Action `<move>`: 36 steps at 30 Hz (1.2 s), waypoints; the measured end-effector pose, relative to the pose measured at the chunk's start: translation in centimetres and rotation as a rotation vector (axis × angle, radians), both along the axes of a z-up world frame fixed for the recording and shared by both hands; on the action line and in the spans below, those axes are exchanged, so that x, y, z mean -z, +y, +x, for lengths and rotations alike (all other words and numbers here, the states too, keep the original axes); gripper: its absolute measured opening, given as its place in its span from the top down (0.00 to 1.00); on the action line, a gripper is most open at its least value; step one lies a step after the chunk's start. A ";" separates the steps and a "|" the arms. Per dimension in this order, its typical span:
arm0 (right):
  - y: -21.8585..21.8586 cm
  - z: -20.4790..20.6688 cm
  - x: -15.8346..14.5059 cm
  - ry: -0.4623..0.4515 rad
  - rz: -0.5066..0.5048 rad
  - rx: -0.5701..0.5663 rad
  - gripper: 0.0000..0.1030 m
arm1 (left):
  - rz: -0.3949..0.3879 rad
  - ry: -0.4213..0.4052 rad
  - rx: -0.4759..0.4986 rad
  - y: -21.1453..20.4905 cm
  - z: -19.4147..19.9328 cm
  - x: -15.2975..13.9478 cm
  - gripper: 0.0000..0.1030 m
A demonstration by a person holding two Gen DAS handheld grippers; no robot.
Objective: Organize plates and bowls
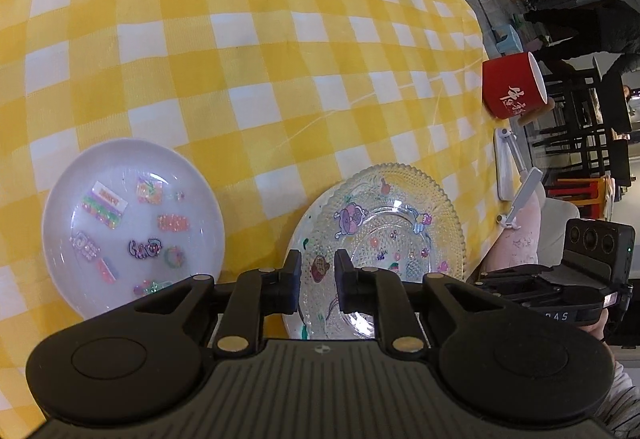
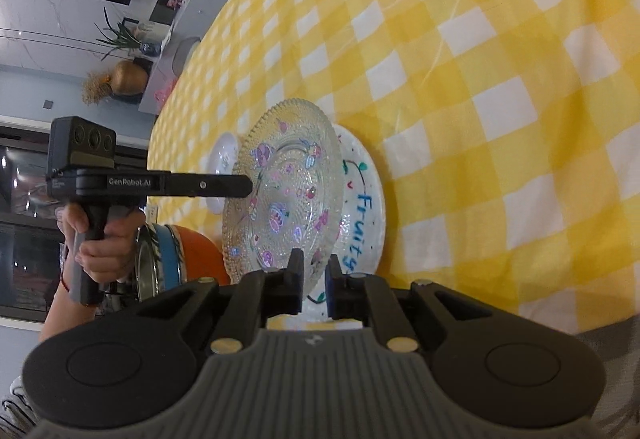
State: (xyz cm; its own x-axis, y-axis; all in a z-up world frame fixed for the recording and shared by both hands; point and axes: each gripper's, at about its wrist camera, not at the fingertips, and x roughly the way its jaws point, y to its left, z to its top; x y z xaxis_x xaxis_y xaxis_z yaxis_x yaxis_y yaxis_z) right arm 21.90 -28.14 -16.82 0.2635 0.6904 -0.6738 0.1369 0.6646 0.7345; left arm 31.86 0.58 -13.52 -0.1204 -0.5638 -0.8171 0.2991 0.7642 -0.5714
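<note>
Clear beaded glass plate (image 1: 384,235) with cartoon stickers lies flat on the white "Fruity" plate (image 2: 362,207), straddling both sets of jaws. The left gripper (image 1: 317,279) and right gripper (image 2: 314,281) stand narrowly parted at opposite rims, pads gripping nothing, equally near.

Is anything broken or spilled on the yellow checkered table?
Nothing looks broken or spilled. The clear glass plate lies on top of the white plate with blue writing, off to one side, so they do not line up. The white sticker plate sits flat by itself, and the red cup stands near the table edge.
</note>
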 end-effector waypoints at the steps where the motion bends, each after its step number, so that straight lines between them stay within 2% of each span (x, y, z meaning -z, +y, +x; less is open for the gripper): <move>1: 0.3 -0.3 0.1 0.001 -0.011 -0.004 0.91 | 0.002 -0.001 0.001 0.0 -0.1 0.0 0.82; 7: 0.8 -0.3 0.3 0.018 -0.021 -0.009 0.89 | 0.026 -0.008 -0.003 -0.9 -0.1 -0.1 0.82; 13: 0.5 -0.9 0.8 0.017 -0.027 -0.011 0.87 | 0.010 -0.036 0.002 -1.2 0.0 0.0 0.82; 21: 0.9 -1.2 0.3 0.011 -0.047 -0.018 0.81 | -0.011 -0.033 0.011 -1.1 0.4 0.2 0.82; 27: 1.4 -1.1 -0.2 0.027 -0.072 -0.014 0.77 | 0.012 -0.067 0.033 -1.5 0.4 -0.1 0.82; 30: 1.6 -1.2 -0.3 0.039 -0.072 -0.015 0.75 | 0.038 -0.105 0.051 -2.1 -0.1 -0.5 0.80; 36: 2.4 -1.2 -0.6 0.038 -0.087 -0.033 0.70 | 0.107 -0.247 0.117 -3.7 -1.5 -1.7 0.76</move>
